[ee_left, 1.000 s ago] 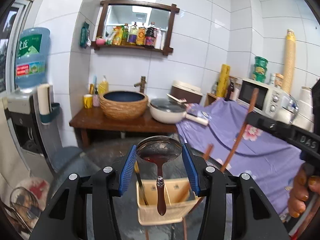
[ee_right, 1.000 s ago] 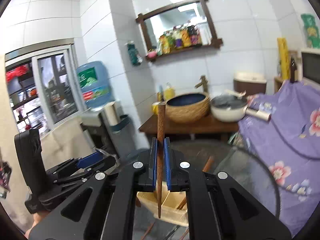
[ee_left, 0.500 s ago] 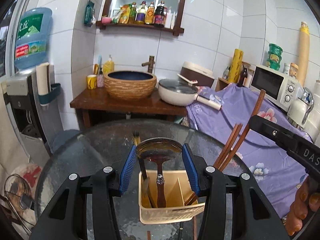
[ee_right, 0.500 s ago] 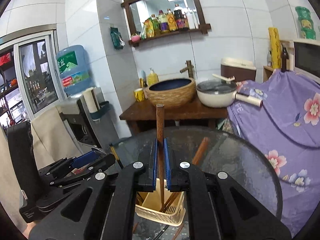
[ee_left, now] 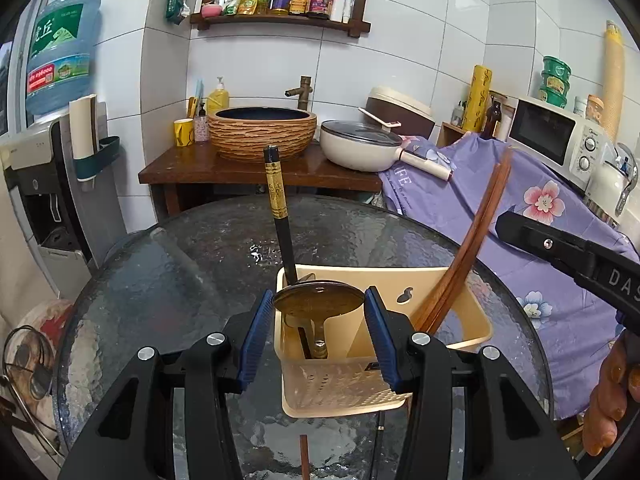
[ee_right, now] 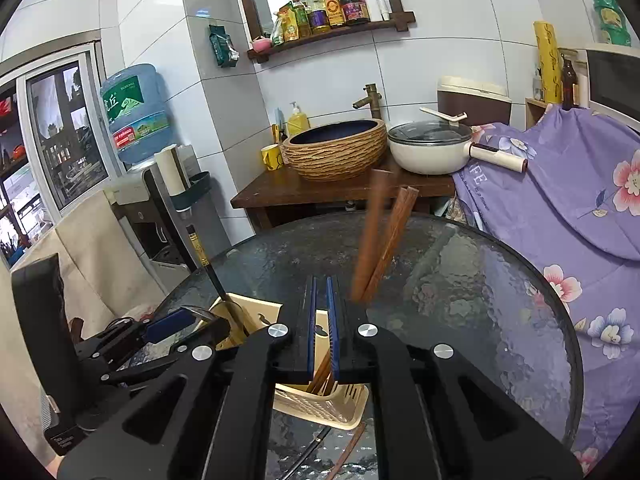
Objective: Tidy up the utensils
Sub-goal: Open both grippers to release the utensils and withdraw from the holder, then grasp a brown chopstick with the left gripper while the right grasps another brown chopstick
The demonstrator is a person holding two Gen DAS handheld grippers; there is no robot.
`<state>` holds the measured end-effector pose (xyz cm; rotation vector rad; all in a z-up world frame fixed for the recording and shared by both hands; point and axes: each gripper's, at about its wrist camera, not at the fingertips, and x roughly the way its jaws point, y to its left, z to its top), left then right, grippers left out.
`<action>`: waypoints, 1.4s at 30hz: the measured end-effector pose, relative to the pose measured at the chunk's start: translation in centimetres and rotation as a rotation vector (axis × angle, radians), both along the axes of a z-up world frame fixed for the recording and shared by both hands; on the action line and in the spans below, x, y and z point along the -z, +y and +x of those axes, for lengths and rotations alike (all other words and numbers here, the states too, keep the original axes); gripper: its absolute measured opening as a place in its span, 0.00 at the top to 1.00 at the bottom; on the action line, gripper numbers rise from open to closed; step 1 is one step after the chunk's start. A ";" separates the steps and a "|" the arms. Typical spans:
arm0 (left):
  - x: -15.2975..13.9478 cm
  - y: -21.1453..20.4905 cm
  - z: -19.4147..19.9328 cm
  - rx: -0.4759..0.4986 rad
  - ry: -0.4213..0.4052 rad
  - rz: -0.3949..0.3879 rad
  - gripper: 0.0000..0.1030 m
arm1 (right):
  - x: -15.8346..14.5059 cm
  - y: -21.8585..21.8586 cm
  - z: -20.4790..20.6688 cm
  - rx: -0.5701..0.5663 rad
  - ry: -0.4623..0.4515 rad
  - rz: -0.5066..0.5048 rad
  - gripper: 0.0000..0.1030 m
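Both my grippers have dropped to the caddy (ee_left: pixel 420 280) — left gripper (ee_left: pixel 318 320) pinching the ladle (ee_left: pixel 318 303), right gripper (ee_right: pixel 320 312) pressed together, empty.

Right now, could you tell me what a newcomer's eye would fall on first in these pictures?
Probably the cream utensil caddy on the round glass table, with the left gripper holding a metal ladle bowl-up over its left compartment. Brown wooden chopsticks lean out of its right side, and one black chopstick stands at the left. Behind, a woven-look basin sits on a wooden stand.
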<state>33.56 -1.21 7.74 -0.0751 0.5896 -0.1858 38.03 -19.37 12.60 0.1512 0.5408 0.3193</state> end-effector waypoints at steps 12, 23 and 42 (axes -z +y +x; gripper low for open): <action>-2.1 0.3 -4.8 0.021 -0.129 0.009 0.24 | 0.0 -1.1 -3.9 0.015 -0.101 0.004 0.53; 3.1 2.8 -11.0 -0.034 -0.078 0.026 0.07 | 5.4 -0.6 -11.0 -0.045 -0.025 -0.070 0.37; 10.4 3.4 -13.9 -0.019 0.090 0.003 0.14 | 17.3 -0.1 -9.9 0.003 0.299 -0.159 0.44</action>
